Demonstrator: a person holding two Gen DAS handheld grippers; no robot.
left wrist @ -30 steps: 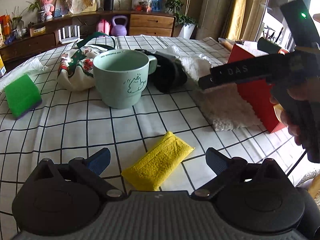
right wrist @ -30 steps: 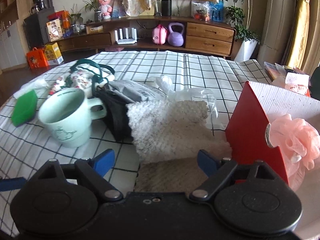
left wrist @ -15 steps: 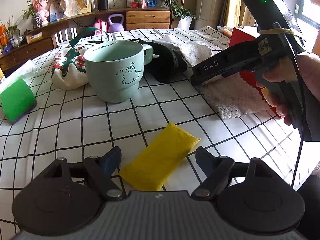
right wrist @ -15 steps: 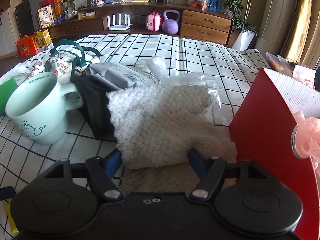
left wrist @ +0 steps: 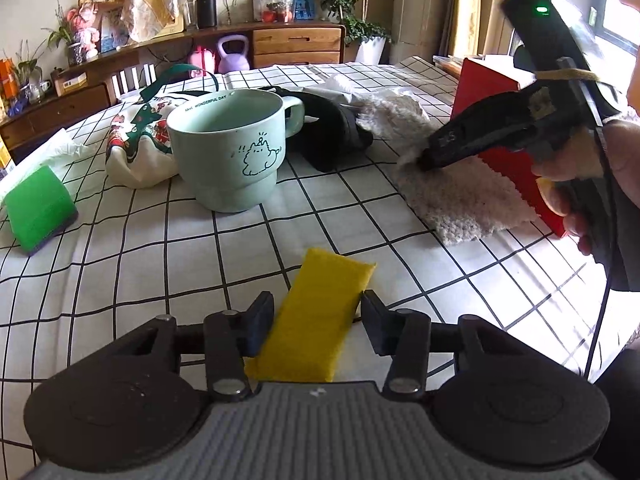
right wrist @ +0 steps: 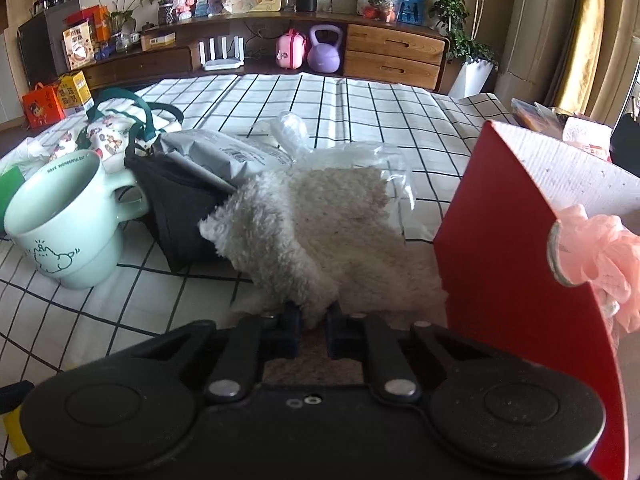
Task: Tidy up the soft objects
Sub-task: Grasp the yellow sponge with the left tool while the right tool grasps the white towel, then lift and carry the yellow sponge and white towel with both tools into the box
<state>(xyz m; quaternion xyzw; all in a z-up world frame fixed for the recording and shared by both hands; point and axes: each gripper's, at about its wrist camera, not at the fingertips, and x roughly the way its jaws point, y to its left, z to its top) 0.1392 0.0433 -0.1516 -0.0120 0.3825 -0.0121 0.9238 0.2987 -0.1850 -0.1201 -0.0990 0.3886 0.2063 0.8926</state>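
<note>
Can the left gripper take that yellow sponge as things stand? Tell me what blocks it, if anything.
Probably yes. The yellow sponge lies flat on the checked tablecloth, already between the left gripper's fingers, with slight gaps either side. The mint mug stands well beyond it; nothing blocks it.

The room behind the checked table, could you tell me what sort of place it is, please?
Most likely a home living room: a long wooden sideboard with drawers, a purple kettlebell on its low shelf, and potted plants beside curtains.

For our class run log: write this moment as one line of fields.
left gripper: closing around yellow sponge | right gripper: shut on fluffy white cloth, lifting its edge | red box: beside cloth
</note>
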